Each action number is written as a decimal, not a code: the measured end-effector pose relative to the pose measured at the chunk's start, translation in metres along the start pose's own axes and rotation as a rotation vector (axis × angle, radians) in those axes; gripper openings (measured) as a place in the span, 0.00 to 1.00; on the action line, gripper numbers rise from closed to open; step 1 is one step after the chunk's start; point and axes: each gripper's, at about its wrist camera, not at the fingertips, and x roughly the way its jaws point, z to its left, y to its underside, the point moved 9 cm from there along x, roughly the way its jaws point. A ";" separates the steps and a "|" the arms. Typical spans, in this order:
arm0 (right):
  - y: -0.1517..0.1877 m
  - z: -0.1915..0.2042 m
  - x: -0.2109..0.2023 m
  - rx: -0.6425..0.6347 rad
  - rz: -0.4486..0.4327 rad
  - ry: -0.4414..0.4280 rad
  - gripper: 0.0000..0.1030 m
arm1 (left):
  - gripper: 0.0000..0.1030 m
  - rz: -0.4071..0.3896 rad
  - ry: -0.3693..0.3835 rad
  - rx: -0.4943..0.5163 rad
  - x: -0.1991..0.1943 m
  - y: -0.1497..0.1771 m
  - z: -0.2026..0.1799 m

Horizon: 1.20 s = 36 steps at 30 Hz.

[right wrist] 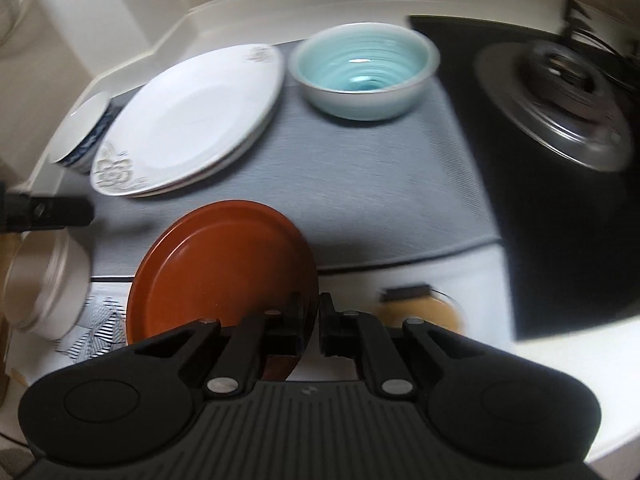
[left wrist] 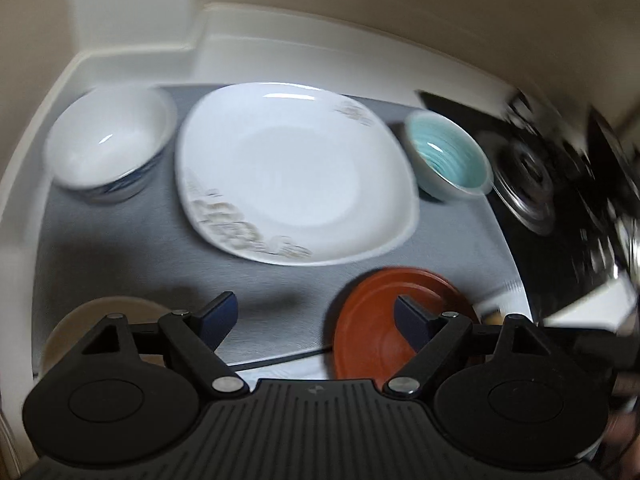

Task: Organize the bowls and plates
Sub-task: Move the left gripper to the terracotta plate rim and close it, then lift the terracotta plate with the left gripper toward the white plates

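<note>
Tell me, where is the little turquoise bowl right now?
The turquoise bowl sits at the back of the grey mat, between the white plate on its left and the black stove on its right.

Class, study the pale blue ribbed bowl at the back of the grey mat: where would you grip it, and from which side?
Grip the pale blue ribbed bowl by its rim, one finger inside and one outside, coming down from above. It stands upright with its mouth open, and its round wall looks too wide to span. The near side faces bare grey mat.
</note>
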 end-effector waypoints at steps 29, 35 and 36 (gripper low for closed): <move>0.010 -0.006 0.004 -0.037 -0.033 0.004 0.09 | 0.07 0.179 0.076 -0.071 0.068 0.037 -0.018; 0.005 0.003 -0.010 -0.051 -0.048 0.002 0.09 | 0.07 0.075 0.087 -0.009 0.037 0.024 -0.021; 0.003 0.005 -0.014 -0.050 -0.052 -0.001 0.09 | 0.07 0.076 0.093 -0.017 0.032 0.021 -0.020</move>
